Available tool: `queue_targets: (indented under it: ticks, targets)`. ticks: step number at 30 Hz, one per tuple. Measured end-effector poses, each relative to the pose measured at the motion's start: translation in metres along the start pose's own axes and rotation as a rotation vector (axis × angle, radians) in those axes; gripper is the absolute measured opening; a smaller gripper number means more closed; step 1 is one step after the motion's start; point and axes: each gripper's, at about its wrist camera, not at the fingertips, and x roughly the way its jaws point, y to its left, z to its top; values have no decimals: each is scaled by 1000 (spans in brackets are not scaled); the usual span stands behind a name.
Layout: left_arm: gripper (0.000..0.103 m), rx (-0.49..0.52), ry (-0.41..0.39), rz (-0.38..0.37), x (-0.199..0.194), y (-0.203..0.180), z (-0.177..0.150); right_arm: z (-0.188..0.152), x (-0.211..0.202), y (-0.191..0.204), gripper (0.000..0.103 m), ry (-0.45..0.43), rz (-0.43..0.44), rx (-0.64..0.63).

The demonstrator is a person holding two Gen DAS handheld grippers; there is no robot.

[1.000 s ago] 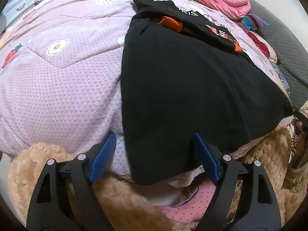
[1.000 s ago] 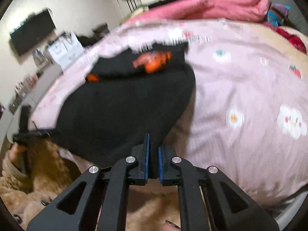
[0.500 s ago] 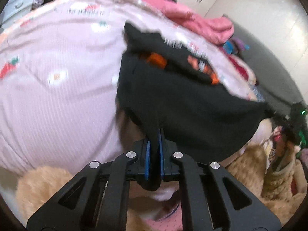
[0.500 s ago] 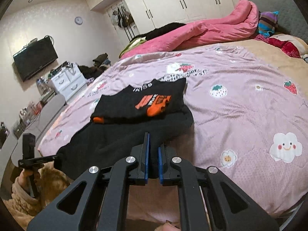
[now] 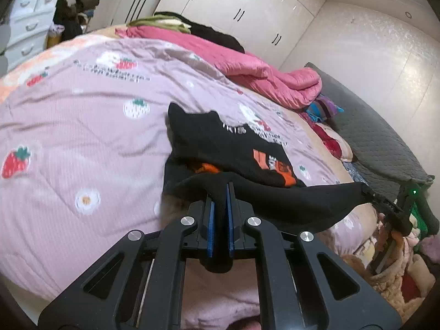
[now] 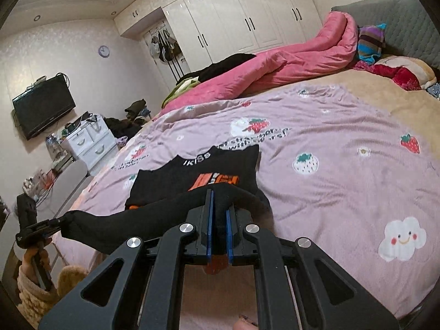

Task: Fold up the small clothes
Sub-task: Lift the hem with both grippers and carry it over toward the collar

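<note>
L tool (image 5: 219,192) has just clamped the black shirt (image 5: 236,148) hem; R tool (image 6: 219,200) grips the other corner. Hem now lifted off the bed (image 5: 82,137), ready to fold over.

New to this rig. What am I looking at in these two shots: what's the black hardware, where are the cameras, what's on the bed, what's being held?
No robot here: a person carries a handheld two-finger gripper in each hand, each with a fisheye camera looking out along its fingers. One picture is from the left gripper, the other from the right gripper. Each view also shows the other gripper at the far end of the cloth. On the pink strawberry-print quilt lies a black T-shirt with an orange print. Both grippers are shut on its near hem, which is lifted and stretched between them, ready to fold.
</note>
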Motion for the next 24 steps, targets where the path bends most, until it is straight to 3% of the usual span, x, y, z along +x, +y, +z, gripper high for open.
queue_targets:
  ticks: [24]
  targets:
    - [2,-27,-117,73,44,4,67,69,66,9,7,-60,-57,55]
